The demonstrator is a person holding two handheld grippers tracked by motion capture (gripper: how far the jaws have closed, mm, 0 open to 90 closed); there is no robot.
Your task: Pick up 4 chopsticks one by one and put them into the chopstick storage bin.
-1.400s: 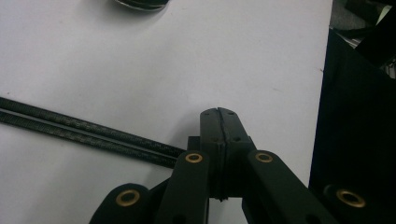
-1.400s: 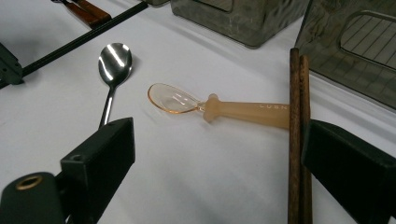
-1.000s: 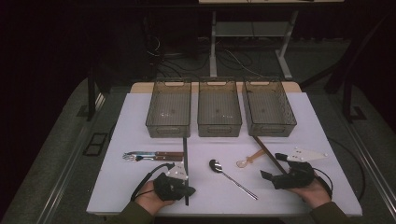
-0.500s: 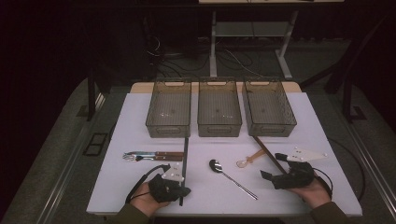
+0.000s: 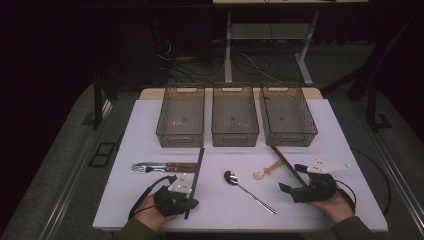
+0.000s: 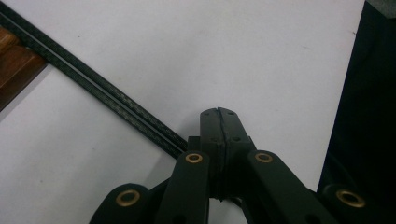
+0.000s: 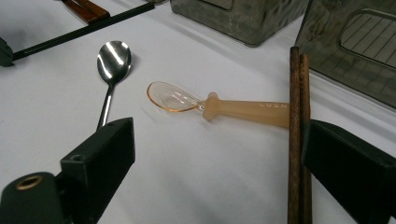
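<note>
Now: left gripper (image 6: 219, 116) jaws together beside black chopsticks (image 6: 107, 100); right gripper (image 7: 219, 154) apart, brown chopsticks (image 7: 296, 140) prob. just inside, untouched.

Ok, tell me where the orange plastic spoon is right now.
In the high view the orange plastic spoon lies right of centre on the white table, between the metal spoon and the wooden chopsticks, its handle end tucked under them.

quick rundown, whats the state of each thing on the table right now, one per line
left gripper: fingers shut, nothing between them, beside the black chopsticks
right gripper: fingers open, holding nothing
brown chopsticks: lying flat, across the plastic spoon's handle
plastic spoon: lying flat, bowl up
metal spoon: lying flat, bowl up, untouched
three bins: upright in a row, look empty
wooden-handled cutlery: lying flat
</note>
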